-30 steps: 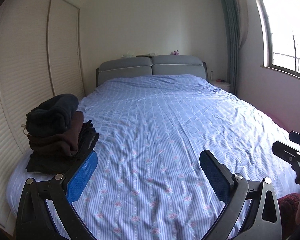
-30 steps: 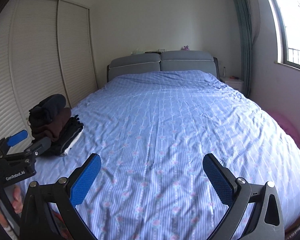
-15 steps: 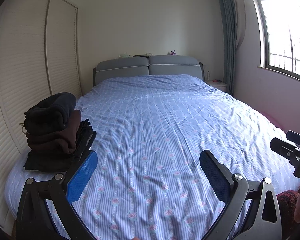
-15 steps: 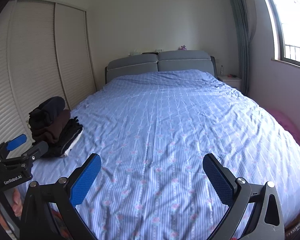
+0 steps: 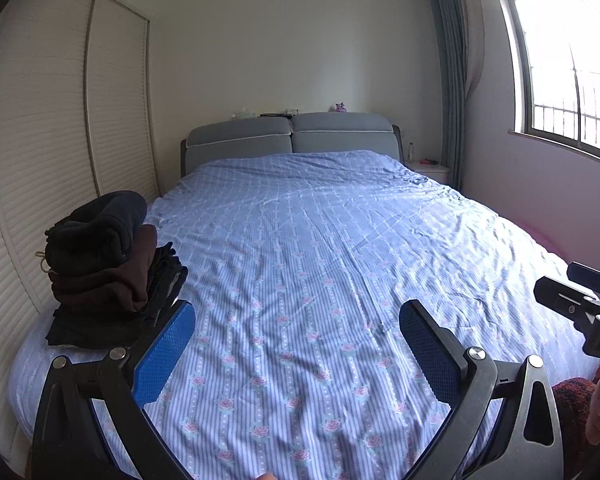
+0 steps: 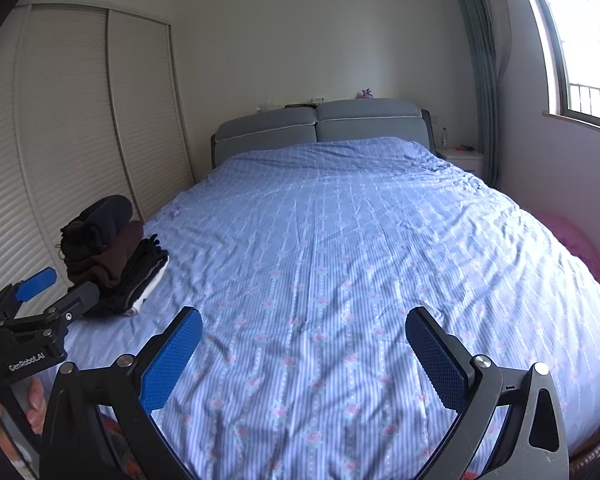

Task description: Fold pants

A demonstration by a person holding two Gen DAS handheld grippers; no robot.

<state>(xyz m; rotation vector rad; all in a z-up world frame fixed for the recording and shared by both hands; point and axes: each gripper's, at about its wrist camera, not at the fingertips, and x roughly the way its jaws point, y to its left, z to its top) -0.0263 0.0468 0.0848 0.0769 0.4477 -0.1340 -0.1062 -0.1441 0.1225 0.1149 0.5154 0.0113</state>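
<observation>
A stack of folded dark pants (image 5: 108,264) lies at the left side of the bed, black and brown pieces piled up; it also shows in the right wrist view (image 6: 112,256). My left gripper (image 5: 296,344) is open and empty, held above the foot of the bed, just right of the stack. My right gripper (image 6: 304,356) is open and empty above the foot of the bed. Each gripper shows at the edge of the other's view: the right one (image 5: 580,304) and the left one (image 6: 40,300). No unfolded pants show on the bed.
A bed with a blue striped floral sheet (image 5: 340,260) fills both views, with a grey headboard (image 5: 292,136) at the far end. Louvred wardrobe doors (image 5: 60,140) line the left wall. A window (image 5: 572,80) and curtain are on the right, with a nightstand (image 6: 464,160) below.
Both grippers have tilted up and drawn back a little from the bed, so more of the walls shows. Their jaws stay open. The stack has not moved.
</observation>
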